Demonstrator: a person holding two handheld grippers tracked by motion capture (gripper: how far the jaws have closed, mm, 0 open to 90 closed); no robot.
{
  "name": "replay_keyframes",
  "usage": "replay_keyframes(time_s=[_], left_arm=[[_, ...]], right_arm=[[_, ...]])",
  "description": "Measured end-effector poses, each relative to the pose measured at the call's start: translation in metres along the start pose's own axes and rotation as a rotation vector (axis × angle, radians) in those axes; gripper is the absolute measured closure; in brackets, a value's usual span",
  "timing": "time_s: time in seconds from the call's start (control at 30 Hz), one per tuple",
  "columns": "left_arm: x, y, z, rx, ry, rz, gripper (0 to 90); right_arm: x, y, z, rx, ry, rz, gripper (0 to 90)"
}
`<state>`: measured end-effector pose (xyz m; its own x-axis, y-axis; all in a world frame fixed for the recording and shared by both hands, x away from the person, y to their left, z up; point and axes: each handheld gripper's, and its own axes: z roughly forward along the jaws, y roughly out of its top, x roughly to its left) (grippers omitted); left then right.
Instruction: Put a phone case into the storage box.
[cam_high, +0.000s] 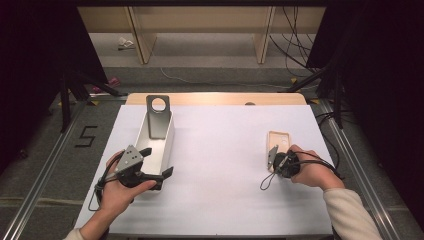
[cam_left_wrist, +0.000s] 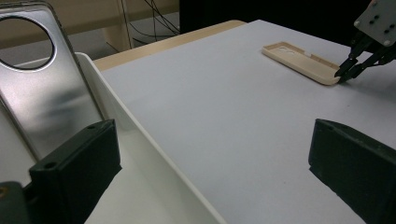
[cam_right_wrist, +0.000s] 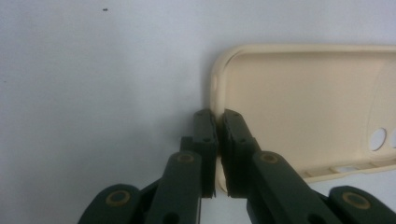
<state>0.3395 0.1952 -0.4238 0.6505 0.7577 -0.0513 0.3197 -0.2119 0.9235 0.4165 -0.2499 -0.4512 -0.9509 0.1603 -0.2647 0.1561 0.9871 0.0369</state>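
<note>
A: Where is the beige phone case (cam_high: 278, 142) lying?

B: In the high view it lies flat on the white counter (cam_high: 220, 165), hollow side up, right of centre in the frame. In the left tongs' view it shows at the upper right, and in the right tongs' view it takes up the right half.

A: And the right tongs (cam_high: 274, 156)?

B: They sit at the case's near end, low in the frame of the high view. In their own view the two black jaws are clenched on the rim at the case's corner, one jaw outside the wall, the other inside the hollow. So the right tongs (cam_right_wrist: 218, 122) are grasping the case by its edge. The case rests on the counter.

A: Can you confirm that from elsewhere?

B: Yes. In the left tongs' view the right tongs (cam_left_wrist: 344, 73) pinch the near corner of the case (cam_left_wrist: 299, 60) at the upper right of the frame.

A: What of the left tongs (cam_high: 159, 162)?

B: Released. Their jaws stand wide apart in their own view, one at lower left, one at lower right, with nothing pressed between them. In the high view they straddle the near end of a white tray (cam_high: 168, 142), left of centre.

A: Anything in the tray?

B: A silver phone case (cam_high: 159, 117) with a round cut-out leans upright against the tray's far end. In the left tongs' view it stands at the upper left (cam_left_wrist: 42, 84).
</note>
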Motion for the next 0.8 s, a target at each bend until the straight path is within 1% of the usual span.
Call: replay_keyframes(time_s=[0.07,0.17,0.23,0.27,0.33,0.4,0.63,0.67,0.8], left_arm=[[0.0,0.0,0.0,0.0,0.0,0.0,1.7],[0.0,0.0,0.0,-0.002,0.002,-0.001,1.8],[0.001,0.0,0.0,-0.003,0.002,-0.001,1.9],[0.001,0.0,0.0,-0.003,0.002,-0.002,1.9],[0.001,0.0,0.0,-0.003,0.003,-0.003,1.9],[0.001,0.0,-0.001,-0.003,0.003,-0.001,1.9],[0.001,0.0,-0.001,-0.006,0.004,-0.006,1.9],[0.002,0.0,-0.001,-0.005,0.004,-0.006,1.9],[0.002,0.0,-0.001,-0.005,0.004,-0.006,1.9]], right_arm=[[-0.001,-0.002,0.0,-0.018,0.0,0.008,85.5],[-0.001,-0.003,-0.002,-0.034,-0.002,0.033,85.5],[-0.002,-0.004,-0.004,-0.061,-0.002,0.051,85.5],[-0.002,-0.005,-0.004,-0.07,-0.005,0.05,85.6],[-0.001,-0.005,-0.007,-0.083,-0.008,0.074,85.6],[-0.002,-0.006,-0.008,-0.106,-0.016,0.08,85.7],[-0.002,-0.009,-0.013,-0.208,-0.009,0.143,85.9],[-0.002,-0.01,-0.014,-0.228,-0.004,0.162,85.9],[-0.001,-0.013,-0.017,-0.286,-0.009,0.205,86.0]])
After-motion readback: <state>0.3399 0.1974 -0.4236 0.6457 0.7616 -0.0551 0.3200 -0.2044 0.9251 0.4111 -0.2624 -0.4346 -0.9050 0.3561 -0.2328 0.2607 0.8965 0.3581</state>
